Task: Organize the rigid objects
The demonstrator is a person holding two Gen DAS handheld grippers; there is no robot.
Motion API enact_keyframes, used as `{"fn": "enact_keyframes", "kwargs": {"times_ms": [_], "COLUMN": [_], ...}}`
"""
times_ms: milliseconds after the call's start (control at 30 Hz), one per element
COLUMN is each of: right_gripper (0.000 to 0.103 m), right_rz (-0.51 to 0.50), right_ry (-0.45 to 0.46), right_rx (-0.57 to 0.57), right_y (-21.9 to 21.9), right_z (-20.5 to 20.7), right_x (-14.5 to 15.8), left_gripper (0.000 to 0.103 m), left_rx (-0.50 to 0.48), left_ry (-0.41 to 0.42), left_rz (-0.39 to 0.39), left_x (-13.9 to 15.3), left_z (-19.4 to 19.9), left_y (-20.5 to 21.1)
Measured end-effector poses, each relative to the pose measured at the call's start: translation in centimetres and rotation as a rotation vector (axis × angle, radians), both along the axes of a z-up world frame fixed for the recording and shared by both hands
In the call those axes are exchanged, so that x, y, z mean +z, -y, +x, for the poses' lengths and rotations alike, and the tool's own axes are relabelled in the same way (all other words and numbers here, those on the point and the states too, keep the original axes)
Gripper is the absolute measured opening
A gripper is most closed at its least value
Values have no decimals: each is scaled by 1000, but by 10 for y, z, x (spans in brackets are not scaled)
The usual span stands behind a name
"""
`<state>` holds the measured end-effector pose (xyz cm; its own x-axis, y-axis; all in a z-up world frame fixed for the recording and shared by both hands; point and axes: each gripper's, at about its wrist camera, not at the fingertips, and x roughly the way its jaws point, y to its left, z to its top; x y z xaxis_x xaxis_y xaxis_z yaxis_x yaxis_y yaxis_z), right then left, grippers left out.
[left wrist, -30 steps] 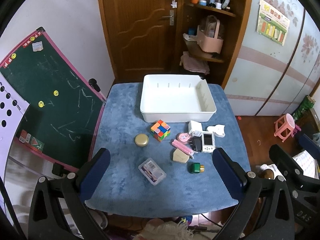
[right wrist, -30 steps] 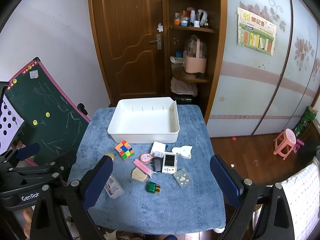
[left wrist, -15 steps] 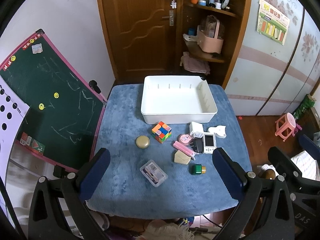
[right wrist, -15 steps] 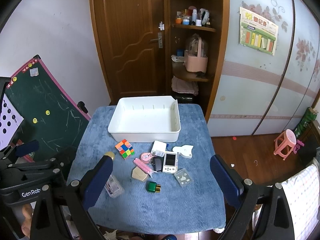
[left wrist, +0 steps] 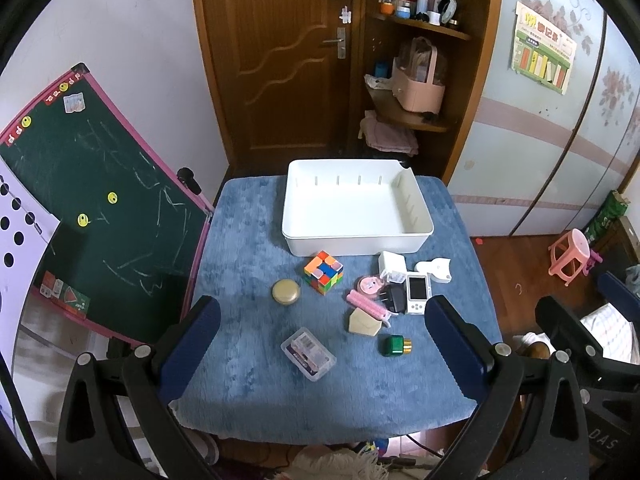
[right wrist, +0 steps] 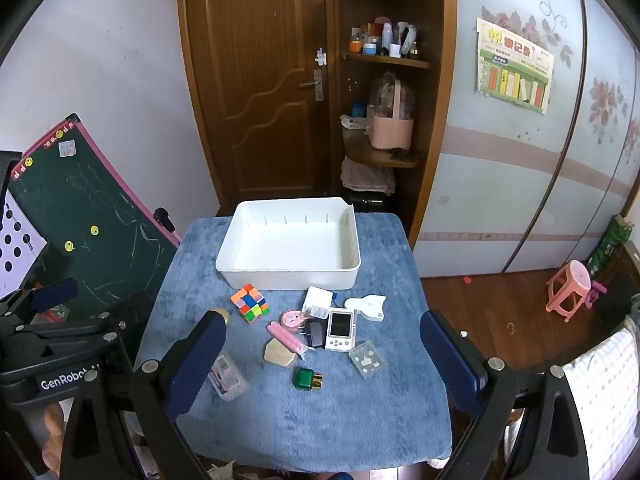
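On the blue-covered surface a white tray sat at the far edge with nothing inside it, and the small things lay scattered in front of it. Nearest its front wall was a colour cube, with a round gold tin just to its left. To the right a white box and a white cat-shaped piece lay close to the tray, and below them a tight cluster: a pink round case, a black plug, a white handheld device, a pink tube and a beige wooden block, several of them touching. A green bottle with a gold cap lay on its side nearer the front, and a clear plastic case sat apart to its left. From the right-hand camera a second small clear box showed beside the handheld device.

Both tools were held back from the front edge, above the surface and touching none of the things. The left gripper had its blue-padded fingers spread wide with nothing between them; the right gripper was likewise gaping and empty, its fingers far apart. A green chalkboard leaned to the left of the surface, and a wooden door stood behind it.
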<state>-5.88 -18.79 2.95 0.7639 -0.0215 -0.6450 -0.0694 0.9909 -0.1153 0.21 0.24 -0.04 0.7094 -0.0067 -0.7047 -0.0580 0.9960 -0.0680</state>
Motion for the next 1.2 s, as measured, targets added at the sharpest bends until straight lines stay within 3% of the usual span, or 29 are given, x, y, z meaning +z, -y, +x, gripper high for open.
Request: {"fn": "enact_keyframes", "kwargs": {"times_ms": [200, 567, 767, 967, 1200], "right_gripper": [98, 98, 98, 98, 98], "right_rz": [3, 12, 45, 71, 86], "right_ry": [4, -10, -60, -125, -235], "right_rx": [2, 5, -16, -50, -71], "right_y": [-2, -2, 5, 16, 24], "right_z": [1, 3, 20, 43, 74], "right_x": [5, 8, 3, -19, -93], "left_gripper": [102, 102, 102, 102, 102], "left_rx": [0, 1, 0, 15, 63], "left_ry": [4, -32, -92, -176, -306], "left_rz": [9, -54, -139, -138, -128], "left_x": [2, -2, -15, -60, -145], "left_z": [2, 5, 22, 50, 79], "left_y": [-2, -8, -22, -32, -41]}}
